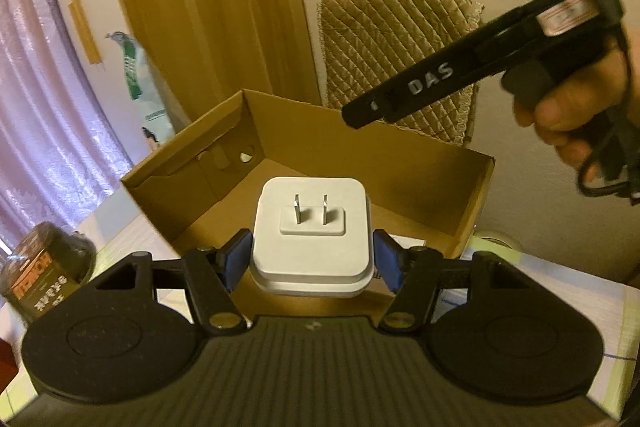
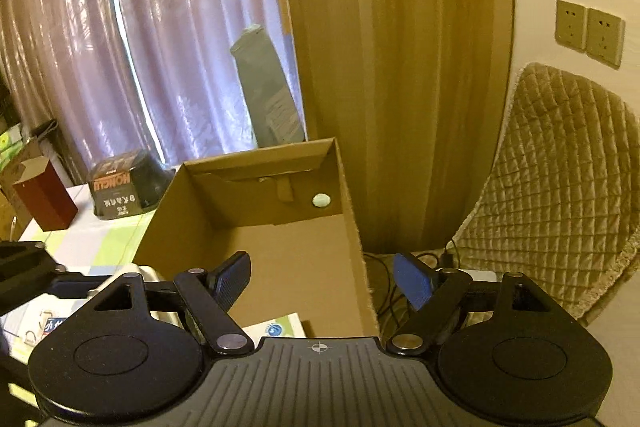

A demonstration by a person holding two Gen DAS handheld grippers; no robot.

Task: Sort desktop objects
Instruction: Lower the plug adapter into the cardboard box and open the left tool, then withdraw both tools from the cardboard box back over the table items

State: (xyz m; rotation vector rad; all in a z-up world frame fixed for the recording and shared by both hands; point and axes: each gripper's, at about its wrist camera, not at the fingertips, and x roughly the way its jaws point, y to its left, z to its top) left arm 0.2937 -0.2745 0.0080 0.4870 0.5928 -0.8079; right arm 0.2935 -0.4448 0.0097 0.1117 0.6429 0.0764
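Note:
A white plug adapter (image 1: 312,227) with two metal prongs facing the camera is clamped between the blue pads of my left gripper (image 1: 312,253). It hangs over the near side of an open cardboard box (image 1: 400,163), whose floor looks bare. My right gripper (image 2: 324,277) is open with nothing between its fingers, above the box's (image 2: 256,187) right wall. In the left wrist view the right gripper (image 1: 368,111) reaches in from the upper right over the box's far edge, held by a hand (image 1: 572,107).
A dark jar with an orange label (image 2: 120,187) and a dark red carton (image 2: 44,199) stand on the table left of the box. Printed papers (image 2: 276,327) lie at its near side. A quilted chair (image 2: 560,187) and floor cables (image 2: 384,291) are on the right.

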